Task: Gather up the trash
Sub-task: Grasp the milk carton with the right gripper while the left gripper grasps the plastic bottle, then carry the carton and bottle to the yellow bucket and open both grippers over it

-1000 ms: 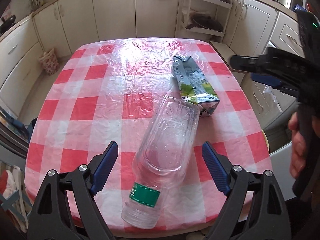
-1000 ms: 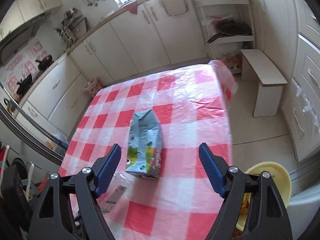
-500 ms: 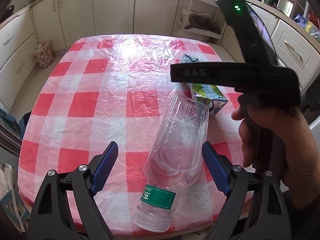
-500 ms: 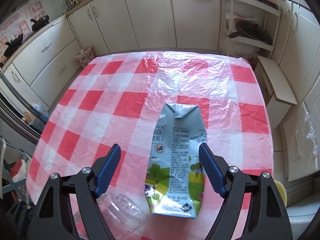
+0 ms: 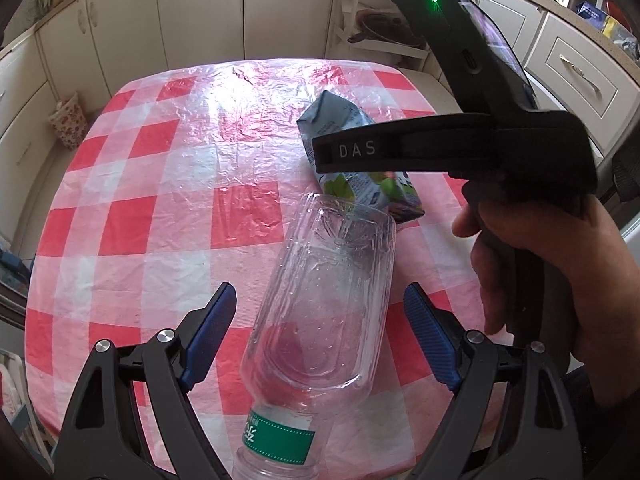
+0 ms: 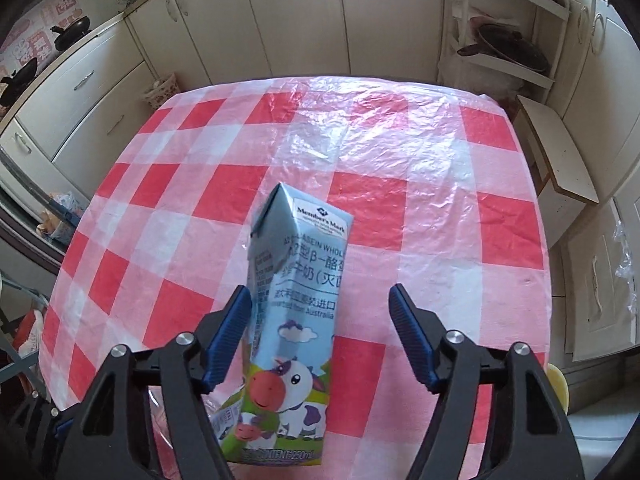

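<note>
A clear plastic bottle (image 5: 324,312) with a green label lies on the red-and-white checked table (image 5: 160,184), neck toward me. My left gripper (image 5: 320,336) is open, its blue pads on either side of the bottle without touching it. A blue milk carton (image 6: 296,304) with a cartoon cow lies on the table just beyond the bottle, and also shows in the left wrist view (image 5: 360,168). My right gripper (image 6: 320,336) is open around the carton, the left pad close against its side, the right pad apart from it.
Cream kitchen cabinets (image 6: 200,32) surround the table. A small white bench (image 6: 560,160) and a shelf with pans (image 6: 504,52) stand at the right. A yellow bowl (image 6: 558,384) sits low beyond the table's right edge. A patterned basket (image 5: 70,124) stands on the floor at the left.
My right gripper has moved in over the carton, which now lies between its pads. My left gripper has come slightly closer to the bottle. Both stay open.
</note>
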{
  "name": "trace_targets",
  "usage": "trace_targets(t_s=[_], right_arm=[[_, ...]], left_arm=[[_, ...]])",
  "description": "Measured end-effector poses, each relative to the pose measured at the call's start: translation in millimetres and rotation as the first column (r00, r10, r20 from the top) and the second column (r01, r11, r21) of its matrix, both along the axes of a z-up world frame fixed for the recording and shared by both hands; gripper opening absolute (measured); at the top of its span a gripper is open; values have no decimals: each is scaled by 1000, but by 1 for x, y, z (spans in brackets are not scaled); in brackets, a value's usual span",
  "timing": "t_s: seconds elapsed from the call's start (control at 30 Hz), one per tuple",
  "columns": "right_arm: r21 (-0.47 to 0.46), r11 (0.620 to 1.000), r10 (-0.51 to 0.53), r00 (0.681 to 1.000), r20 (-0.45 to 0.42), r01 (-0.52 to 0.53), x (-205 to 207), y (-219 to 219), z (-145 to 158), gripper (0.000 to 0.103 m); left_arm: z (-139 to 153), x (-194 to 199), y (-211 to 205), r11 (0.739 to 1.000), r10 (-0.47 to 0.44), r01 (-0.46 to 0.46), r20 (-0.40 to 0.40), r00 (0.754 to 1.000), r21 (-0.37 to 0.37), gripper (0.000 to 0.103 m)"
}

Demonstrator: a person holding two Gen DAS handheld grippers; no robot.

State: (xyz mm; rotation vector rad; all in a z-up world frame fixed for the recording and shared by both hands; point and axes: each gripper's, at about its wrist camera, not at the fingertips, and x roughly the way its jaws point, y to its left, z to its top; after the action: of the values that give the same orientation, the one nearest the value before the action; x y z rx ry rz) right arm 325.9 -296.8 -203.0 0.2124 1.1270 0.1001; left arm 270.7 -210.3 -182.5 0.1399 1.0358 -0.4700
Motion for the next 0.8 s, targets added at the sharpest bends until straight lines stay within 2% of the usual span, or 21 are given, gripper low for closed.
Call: trace_targets(t_s=[0.03, 0.1, 0.17, 0.37, 0.47, 0.53, 0.63, 0.8], right_arm=[[8, 1000, 16, 1000, 0, -16, -1, 2, 0, 56], [25, 999, 33, 999, 4, -33, -4, 4, 2, 41], [30, 999, 35, 999, 11, -36, -7, 3, 4, 34], [81, 996, 25, 999, 25, -27, -18, -10, 8, 33], [92, 996, 5, 999, 49, -10, -26, -21, 15, 33], [109, 994, -4, 998, 59, -3, -31, -29, 20, 33], [122, 993, -14, 997, 74, 5, -38, -37, 25, 33], [119, 993, -28, 995, 99, 17, -54, -51, 35, 33]], left_arm=[[-1, 0, -1, 1000, -1, 1, 2, 1000, 8, 82], [-4, -2, -5, 1000, -3, 3, 7, 1000, 30, 82], [-7, -5, -7, 999, -3, 2, 13, 1000, 47, 82], [-11, -8, -9, 998, 6, -7, 13, 1000, 65, 70], [-11, -10, -9, 998, 10, -10, 9, 1000, 57, 68], [-9, -13, -11, 997, 14, -16, 30, 999, 74, 61], [-8, -13, -9, 998, 26, -28, 32, 999, 63, 56], [-5, -13, -4, 998, 50, -52, 34, 998, 42, 55]])
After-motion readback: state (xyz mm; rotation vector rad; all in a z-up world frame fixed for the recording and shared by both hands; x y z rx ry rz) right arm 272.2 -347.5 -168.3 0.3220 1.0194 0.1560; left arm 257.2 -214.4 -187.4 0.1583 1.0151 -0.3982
